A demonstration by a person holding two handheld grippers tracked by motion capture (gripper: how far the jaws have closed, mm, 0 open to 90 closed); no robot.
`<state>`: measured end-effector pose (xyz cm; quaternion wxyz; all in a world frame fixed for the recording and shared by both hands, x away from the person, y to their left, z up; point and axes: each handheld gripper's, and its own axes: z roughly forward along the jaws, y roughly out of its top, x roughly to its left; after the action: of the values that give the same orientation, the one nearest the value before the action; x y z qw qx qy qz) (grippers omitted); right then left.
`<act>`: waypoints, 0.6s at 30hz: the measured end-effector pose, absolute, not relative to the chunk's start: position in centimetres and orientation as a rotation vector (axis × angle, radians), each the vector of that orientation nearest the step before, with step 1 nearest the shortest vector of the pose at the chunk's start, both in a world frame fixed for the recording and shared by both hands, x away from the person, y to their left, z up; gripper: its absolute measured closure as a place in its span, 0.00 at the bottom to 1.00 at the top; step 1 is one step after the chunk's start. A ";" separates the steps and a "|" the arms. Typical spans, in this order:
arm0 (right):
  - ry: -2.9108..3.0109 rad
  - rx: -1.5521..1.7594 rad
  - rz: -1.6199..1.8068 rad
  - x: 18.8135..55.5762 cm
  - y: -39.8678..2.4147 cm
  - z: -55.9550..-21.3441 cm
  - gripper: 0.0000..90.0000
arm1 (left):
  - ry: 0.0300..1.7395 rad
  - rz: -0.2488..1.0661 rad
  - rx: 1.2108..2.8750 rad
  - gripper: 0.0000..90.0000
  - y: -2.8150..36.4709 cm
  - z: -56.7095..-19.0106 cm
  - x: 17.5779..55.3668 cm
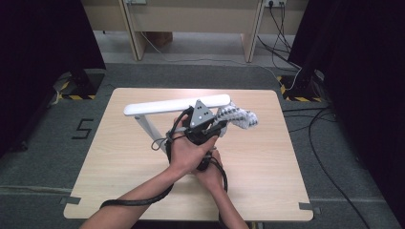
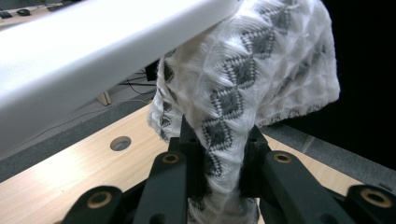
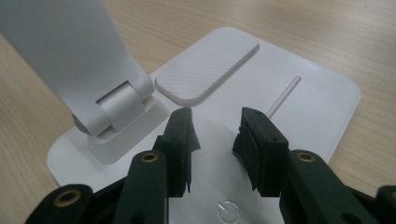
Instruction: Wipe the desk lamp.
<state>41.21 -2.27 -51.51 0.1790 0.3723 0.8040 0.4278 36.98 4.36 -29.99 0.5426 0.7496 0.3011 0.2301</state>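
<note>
Black jaws of the left hand-held gripper (image 2: 219,158) stood clamped on a bunched neck of the white-and-grey patterned cloth (image 2: 252,70), which rose from the grip and draped against the end of the desk lamp's white light bar (image 2: 93,51). From the high view the same cloth (image 1: 239,116) hung off the right end of the bar (image 1: 176,105), so the wiping of the lamp looked to be in hand at that far end; how much of the bar had been gone over I could not tell, since nothing on its surface showed a cleaned or uncleaned part. The right hand-held gripper (image 3: 215,135) held nothing: its jaws stood about half apart just over the lamp's flat white base (image 3: 322,88), near the ribbed pad (image 3: 208,70) and the hinge of the upright arm (image 3: 116,107), with a power symbol (image 3: 227,210) printed close under them. It seemed placed to steady the base, though whether the pads touched the base was unclear from that angle. Left to do, by my judgement, were the rest of the bar, the arm and the base. As for room, the lamp stood near the middle of the table (image 1: 267,191), well in from all 4 edges, with bare wood to the right and front. Both hands (image 1: 191,152) were crowded together under the bar, and the 2 cables (image 1: 138,200) trailing toward the near edge could snag the lamp's arm if the left hand swept back along the bar.
</note>
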 end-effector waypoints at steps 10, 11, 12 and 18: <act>2.273 1.059 1.211 41.2 -2.2 -51.5 0.72 | 0.740 0.552 1.748 0.84 5.1 -30.1 37.2; 2.273 1.058 1.209 41.2 -2.2 -51.5 0.72 | 0.742 0.551 1.746 0.84 5.2 -30.1 37.2; 2.273 1.058 1.209 41.2 -2.2 -51.5 0.72 | 0.742 0.551 1.746 0.84 5.2 -30.1 37.2; 2.272 1.056 1.209 41.2 -2.2 -51.5 0.72 | 0.739 0.552 1.752 0.84 5.4 -30.0 37.2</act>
<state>41.21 -2.20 -51.50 0.1787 0.3736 0.8035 0.4276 37.16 5.41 -29.98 0.5486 0.7398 0.3121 0.2331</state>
